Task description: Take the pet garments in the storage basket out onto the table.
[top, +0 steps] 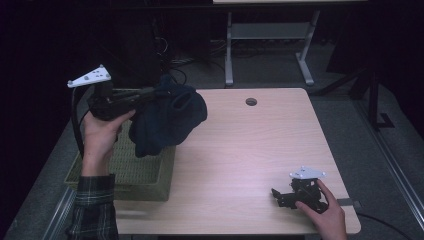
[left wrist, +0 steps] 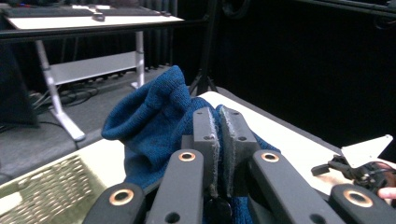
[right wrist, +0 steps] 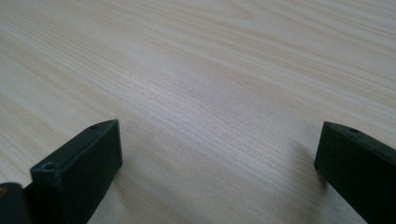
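Step in hand, by my reading: moving laundry between basket and table. The pale wood-grain table (top: 250, 150) is bare. Woven green basket (top: 142, 172) sits at its left edge. Above it, the left gripper (left wrist: 219, 140) pinches a soft blue knit garment (top: 170, 117), hanging slack. The right gripper (right wrist: 219, 158) rests spread on the tabletop. Next: carry and release the garment.

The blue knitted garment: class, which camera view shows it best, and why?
The high view: the blue knitted garment shows whole, hanging from the left claw over the green basket. The left gripper view shows its knit close up, partly hidden. The right gripper view faces the table.
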`<state>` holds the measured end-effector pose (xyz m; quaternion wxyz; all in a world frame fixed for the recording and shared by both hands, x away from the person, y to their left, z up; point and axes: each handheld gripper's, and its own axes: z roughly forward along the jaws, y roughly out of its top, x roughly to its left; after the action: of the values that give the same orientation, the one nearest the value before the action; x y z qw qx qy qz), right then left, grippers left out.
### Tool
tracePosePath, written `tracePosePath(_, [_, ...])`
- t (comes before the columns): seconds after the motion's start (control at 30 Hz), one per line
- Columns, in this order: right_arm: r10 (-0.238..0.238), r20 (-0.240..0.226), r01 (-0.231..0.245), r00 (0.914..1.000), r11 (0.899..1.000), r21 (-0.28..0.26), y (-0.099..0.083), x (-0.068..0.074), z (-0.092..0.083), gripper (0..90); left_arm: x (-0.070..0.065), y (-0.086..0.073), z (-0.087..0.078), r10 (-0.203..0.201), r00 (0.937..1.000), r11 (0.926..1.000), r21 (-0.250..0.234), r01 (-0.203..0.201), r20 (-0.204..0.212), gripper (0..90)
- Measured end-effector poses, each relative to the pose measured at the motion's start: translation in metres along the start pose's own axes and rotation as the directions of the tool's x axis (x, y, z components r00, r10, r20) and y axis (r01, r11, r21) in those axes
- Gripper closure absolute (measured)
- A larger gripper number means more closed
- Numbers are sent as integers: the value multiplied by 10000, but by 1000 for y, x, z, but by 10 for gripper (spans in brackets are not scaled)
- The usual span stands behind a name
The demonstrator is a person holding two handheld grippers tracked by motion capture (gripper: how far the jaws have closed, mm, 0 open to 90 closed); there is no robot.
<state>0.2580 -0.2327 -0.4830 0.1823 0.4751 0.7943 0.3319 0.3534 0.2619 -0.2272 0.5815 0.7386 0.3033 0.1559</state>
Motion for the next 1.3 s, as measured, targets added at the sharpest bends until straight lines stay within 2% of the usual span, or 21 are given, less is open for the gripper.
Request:
tracePosePath(0.13, [51, 1, -51, 10000, 10000, 13, 0, 0, 0, 4, -8, 3, 16, -22, 9991, 10000, -68, 25, 433, 852])
tracePosePath(0.2, [42, 0, -42, 10000, 10000, 15, 0, 0, 0, 4, -10, 4, 19, 27, 9988, 10000, -46, -25, 486, 852])
tracePosePath(0.4, [26, 8, -26, 10000, 10000, 2, 0, 0, 0, 4, -23, 6, 46, 114, 9963, 9999, 47, -118, 855, 852])
tracePosePath(0.77, [20, 14, -20, 10000, 10000, 9, 0, 0, 0, 4, -38, 10, 82, 229, 9906, 9994, 237, -263, 1346, 852])
tracePosePath(0.8, [17, 15, -17, 10000, 10000, 9, 0, 0, 0, 4, -41, 11, 89, 229, 9883, 9994, 208, -263, 1510, 852])
tracePosePath(0.87, [23, 15, -23, 10000, 10000, 7, 0, 0, 0, 4, -43, 12, 93, 216, 9876, 9995, 201, -250, 1553, 852])
tracePosePath(0.9, [24, 15, -24, 10000, 10000, 7, 0, 0, 0, 4, -45, 12, 100, 214, 9854, 9994, 215, -254, 1692, 852])
tracePosePath(0.93, [24, 15, -24, 10000, 10000, 7, 0, 0, 0, 4, -45, 12, 100, 214, 9854, 9994, 215, -254, 1692, 852])
tracePosePath(1.1, [16, 17, -16, 10000, 10000, 6, 0, 0, 0, 4, -51, 10, 121, 234, 9797, 9988, 369, -314, 1990, 852])
tracePosePath(1.13, [25, 19, -25, 10000, 10000, 10, 0, 0, 0, 4, -52, 7, 129, 204, 9770, 9988, 395, -294, 2121, 852])
tracePosePath(1.17, [25, 19, -25, 10000, 10000, 10, 0, 0, 0, 4, -52, 7, 129, 204, 9770, 9988, 395, -294, 2121, 852])
tracePosePath(1.23, [15, 21, -15, 10000, 10000, 6, 0, 0, 0, 4, -55, 2, 144, 85, 9699, 9989, 427, -195, 2432, 852])
tracePosePath(1.3, [7, 23, -7, 10000, 10000, 1, 0, 0, 0, 5, -56, -1, 150, 133, 9683, 9985, 473, -259, 2493, 852])
